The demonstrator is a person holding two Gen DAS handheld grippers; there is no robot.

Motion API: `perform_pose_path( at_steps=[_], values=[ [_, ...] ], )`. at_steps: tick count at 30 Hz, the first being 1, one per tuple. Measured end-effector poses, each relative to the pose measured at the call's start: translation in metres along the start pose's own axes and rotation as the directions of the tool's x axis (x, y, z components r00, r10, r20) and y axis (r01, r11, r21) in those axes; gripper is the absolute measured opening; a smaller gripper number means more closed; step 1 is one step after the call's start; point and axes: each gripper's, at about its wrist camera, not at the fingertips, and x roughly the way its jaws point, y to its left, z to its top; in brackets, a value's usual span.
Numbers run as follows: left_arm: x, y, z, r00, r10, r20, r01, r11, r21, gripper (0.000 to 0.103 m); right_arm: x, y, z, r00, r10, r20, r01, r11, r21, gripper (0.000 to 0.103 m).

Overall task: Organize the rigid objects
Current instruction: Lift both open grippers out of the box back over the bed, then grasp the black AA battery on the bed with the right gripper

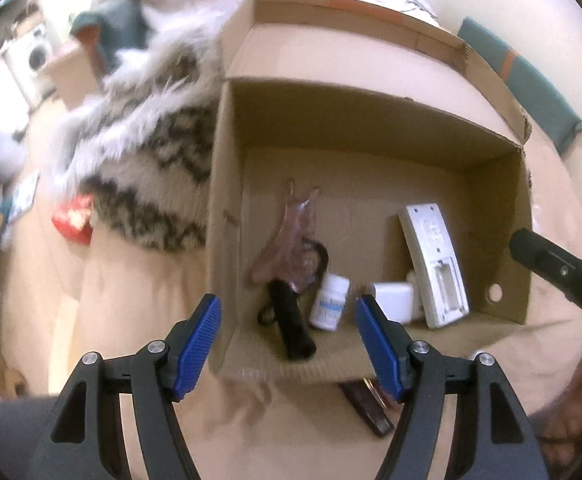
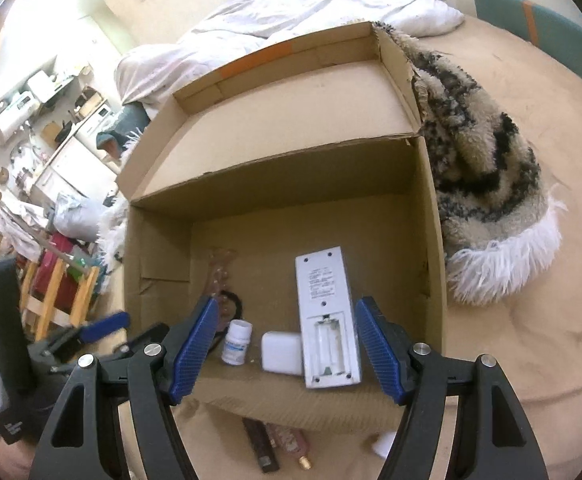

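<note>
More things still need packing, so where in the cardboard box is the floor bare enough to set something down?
Cardboard box: bare floor lies toward the back wall, and right of the white remote. The near edge is crowded: remote, white case, pill bottle, black tool.

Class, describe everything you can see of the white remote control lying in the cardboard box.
The white plastic remote control is long and slab-shaped, lying back side up inside the brown cardboard box, near its front wall. A printed label sits on the upper back. Its battery cover is missing, so the empty battery compartment shows. The small white rounded case lies against its left edge, and the remote looks slightly propped on it. No gripper touches it.
</note>
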Motion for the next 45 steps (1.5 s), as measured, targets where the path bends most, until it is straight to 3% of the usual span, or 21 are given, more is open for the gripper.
perform_pose_path(
  at_steps=[4, 14, 21, 25, 32, 37, 40, 45],
  values=[
    [-0.020, 0.007, -0.012, 0.999, 0.016, 0.033, -0.016, 1.000, -0.013, 0.067, -0.013, 0.005, -0.007, 1.000, -0.002, -0.002, 0.002, 1.000, -0.013, 0.075],
    [-0.024, 0.020, -0.044, 1.000, 0.015, 0.006, -0.015, 0.999, -0.034, 0.067, -0.035, 0.000, -0.044, 0.999, -0.014, -0.029, 0.014, 1.000, -0.010, 0.075],
    [-0.017, 0.029, -0.057, 1.000, 0.019, -0.018, -0.021, 0.998, -0.067, 0.067, -0.031, -0.020, -0.070, 0.996, -0.039, -0.076, 0.043, 0.997, 0.062, 0.075],
    [-0.008, 0.034, -0.058, 0.998, -0.001, -0.059, -0.005, 0.995, -0.100, 0.067, -0.027, -0.024, -0.071, 0.993, -0.064, -0.097, 0.071, 0.995, 0.075, 0.075],
    [0.014, 0.030, -0.062, 0.992, -0.017, -0.129, 0.002, 0.993, -0.117, 0.067, -0.007, -0.036, -0.075, 0.983, -0.035, -0.178, 0.062, 0.987, 0.147, 0.075],
    [0.037, 0.009, -0.071, 0.971, -0.096, -0.219, 0.062, 0.986, -0.157, 0.065, 0.008, -0.048, -0.075, 0.973, -0.033, -0.227, 0.082, 0.975, 0.208, 0.075],
    [0.058, -0.008, -0.077, 0.940, -0.176, -0.293, 0.109, 0.967, -0.230, 0.060, 0.014, -0.052, -0.073, 0.971, -0.025, -0.238, 0.081, 0.970, 0.228, 0.075],
    [0.088, -0.029, -0.086, 0.909, -0.185, -0.374, 0.086, 0.960, -0.266, 0.051, 0.014, -0.054, -0.070, 0.974, -0.008, -0.228, 0.065, 0.968, 0.244, 0.075]
  ],
)
